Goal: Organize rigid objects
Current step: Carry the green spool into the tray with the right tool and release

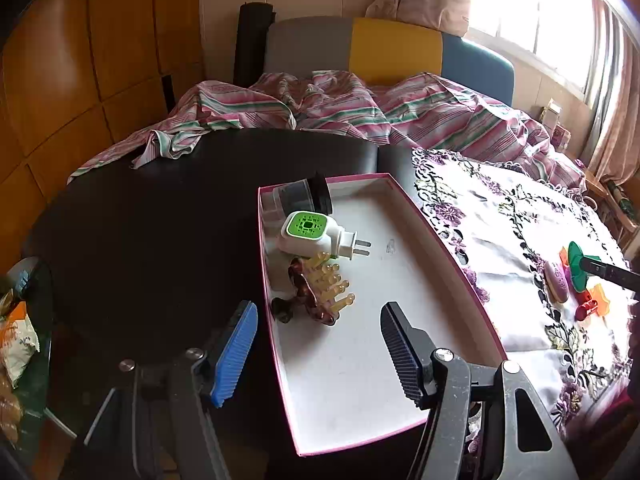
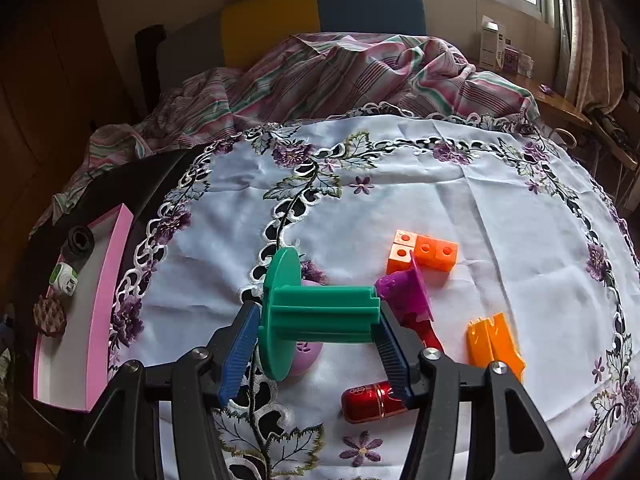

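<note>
Three items are boxed ahead of the parted, empty left claw; a green spool is clamped in the right claw; five pieces are left around it.

Beyond the jaws we see a bed with a rumpled pink-and-green striped sheet, a grey, yellow and blue padded headboard, orange wooden wall panels and a bright curtained window.

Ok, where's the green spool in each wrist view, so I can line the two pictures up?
Left wrist: the green spool sits at the far right edge on the embroidered cloth, a dark gripper finger reaching it.
Right wrist: centre foreground, green spool lying sideways between the right gripper pads, which press on it.
Shared landmark: the pink-edged box holding the green-and-white plug-in.
</note>
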Demonstrator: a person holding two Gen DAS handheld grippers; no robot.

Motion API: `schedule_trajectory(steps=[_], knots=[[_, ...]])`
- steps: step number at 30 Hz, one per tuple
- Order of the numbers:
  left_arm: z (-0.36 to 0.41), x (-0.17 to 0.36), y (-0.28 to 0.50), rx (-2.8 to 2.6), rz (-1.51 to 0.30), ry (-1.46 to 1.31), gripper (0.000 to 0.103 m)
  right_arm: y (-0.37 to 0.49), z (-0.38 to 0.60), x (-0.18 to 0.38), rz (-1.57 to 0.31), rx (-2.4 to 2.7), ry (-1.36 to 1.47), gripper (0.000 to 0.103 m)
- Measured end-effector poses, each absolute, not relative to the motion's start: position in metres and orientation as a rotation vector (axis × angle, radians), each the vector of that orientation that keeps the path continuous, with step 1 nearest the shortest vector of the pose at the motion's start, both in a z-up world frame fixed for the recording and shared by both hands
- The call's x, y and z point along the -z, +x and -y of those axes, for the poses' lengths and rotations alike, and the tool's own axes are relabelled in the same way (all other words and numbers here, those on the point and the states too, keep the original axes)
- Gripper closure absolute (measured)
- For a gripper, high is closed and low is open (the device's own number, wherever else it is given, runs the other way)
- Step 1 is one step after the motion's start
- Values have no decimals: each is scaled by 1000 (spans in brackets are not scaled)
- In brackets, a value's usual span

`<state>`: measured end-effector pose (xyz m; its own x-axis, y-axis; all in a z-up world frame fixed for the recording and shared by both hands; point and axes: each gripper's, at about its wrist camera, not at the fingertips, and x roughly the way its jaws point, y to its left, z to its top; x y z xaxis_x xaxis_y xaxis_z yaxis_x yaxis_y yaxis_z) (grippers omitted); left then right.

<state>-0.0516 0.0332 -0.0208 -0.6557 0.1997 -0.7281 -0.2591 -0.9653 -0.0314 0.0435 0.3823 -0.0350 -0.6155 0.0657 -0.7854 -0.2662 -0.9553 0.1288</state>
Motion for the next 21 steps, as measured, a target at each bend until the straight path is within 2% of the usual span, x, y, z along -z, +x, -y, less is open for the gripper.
schedule_trajectory(steps=[12, 21], knots=[[-11, 28, -52, -2671, -35, -1198, 38, 41, -343, 20, -355, -2770, -1307, 45], [26, 36, -54, -2752, 32, -1244, 38, 24, -223, -5, -239, -3086, -1403, 45]])
